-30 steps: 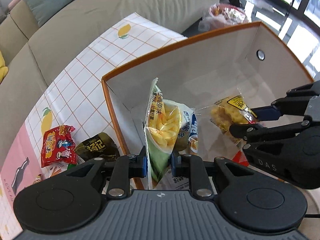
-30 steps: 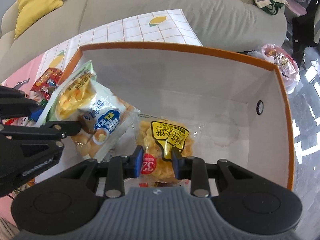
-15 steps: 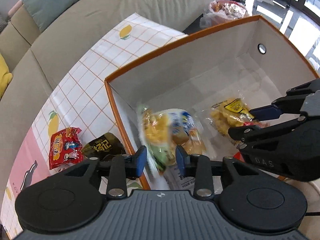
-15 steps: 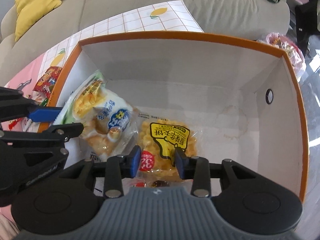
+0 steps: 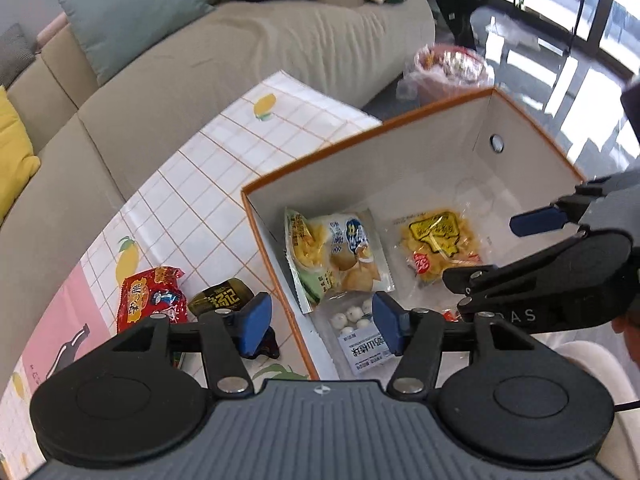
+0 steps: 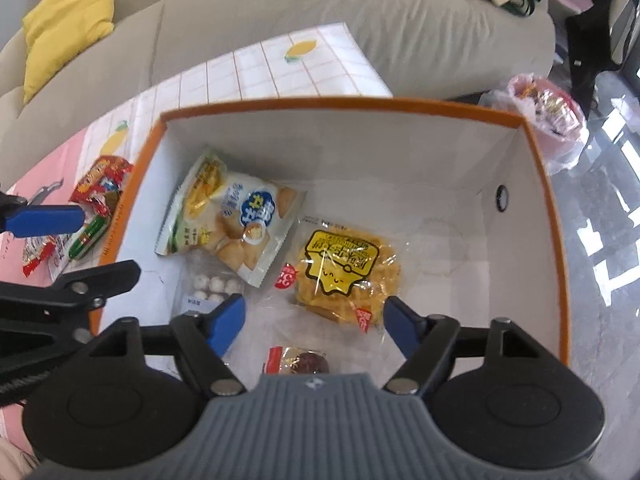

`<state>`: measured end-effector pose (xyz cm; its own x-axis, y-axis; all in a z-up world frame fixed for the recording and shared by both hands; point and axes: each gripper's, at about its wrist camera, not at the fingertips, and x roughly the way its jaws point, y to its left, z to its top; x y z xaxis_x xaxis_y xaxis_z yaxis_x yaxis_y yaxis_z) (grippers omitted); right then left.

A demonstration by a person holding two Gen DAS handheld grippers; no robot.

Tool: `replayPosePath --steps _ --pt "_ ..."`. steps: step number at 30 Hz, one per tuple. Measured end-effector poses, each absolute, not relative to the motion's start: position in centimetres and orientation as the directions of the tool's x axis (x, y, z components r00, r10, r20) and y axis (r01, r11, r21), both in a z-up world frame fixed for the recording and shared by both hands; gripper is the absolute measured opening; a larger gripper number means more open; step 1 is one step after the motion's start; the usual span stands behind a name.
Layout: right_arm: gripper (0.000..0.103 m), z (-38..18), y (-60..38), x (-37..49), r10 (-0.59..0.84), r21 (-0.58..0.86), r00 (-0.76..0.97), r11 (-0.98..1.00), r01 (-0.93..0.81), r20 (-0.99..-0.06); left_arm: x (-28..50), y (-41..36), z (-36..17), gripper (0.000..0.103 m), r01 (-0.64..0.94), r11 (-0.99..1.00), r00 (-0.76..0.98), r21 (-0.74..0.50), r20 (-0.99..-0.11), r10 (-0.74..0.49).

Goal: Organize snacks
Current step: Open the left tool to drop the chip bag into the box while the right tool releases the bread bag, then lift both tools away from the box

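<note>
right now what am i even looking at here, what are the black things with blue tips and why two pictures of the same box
The black things are two-finger tools that a person holds, one in each hand. Each carries a wide-angle camera looking along its fingers, so you get two pictures of one scene.

One picture looks out from the left hand-held gripper, with the right one at its right edge. The other looks out from the right hand-held gripper, with the left one at its left edge.

Below them is an orange-rimmed box on a checked cloth by a sofa. In the box lie a puff bag, a yellow waffle pack, a pack of white balls and a small red-wrapped snack. A red pack and a dark pack lie on the cloth outside.

Nothing is held: both sets of jaws are opening, with nothing pressed between them.
</note>
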<state>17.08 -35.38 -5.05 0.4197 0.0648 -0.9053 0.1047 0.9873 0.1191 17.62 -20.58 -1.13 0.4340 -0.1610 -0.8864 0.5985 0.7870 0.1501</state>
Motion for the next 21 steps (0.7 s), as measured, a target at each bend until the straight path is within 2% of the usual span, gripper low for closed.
replayPosePath --steps 7,12,21 --pt "0.075 -2.3 -33.8 14.1 0.017 0.096 0.531 0.988 0.121 -0.847 15.8 -17.9 1.9 0.072 0.541 0.832 0.501 0.12 -0.841 -0.204" --pt "0.076 -0.2 -32.4 11.5 0.011 0.137 0.631 0.979 0.152 -0.775 14.1 -15.1 3.6 0.072 0.482 0.869 0.558 0.112 -0.804 -0.207" --pt "0.076 1.3 -27.2 7.7 0.068 0.19 0.742 0.978 0.081 -0.667 11.7 -8.1 5.0 0.072 0.347 0.938 0.597 -0.009 -0.769 -0.228"
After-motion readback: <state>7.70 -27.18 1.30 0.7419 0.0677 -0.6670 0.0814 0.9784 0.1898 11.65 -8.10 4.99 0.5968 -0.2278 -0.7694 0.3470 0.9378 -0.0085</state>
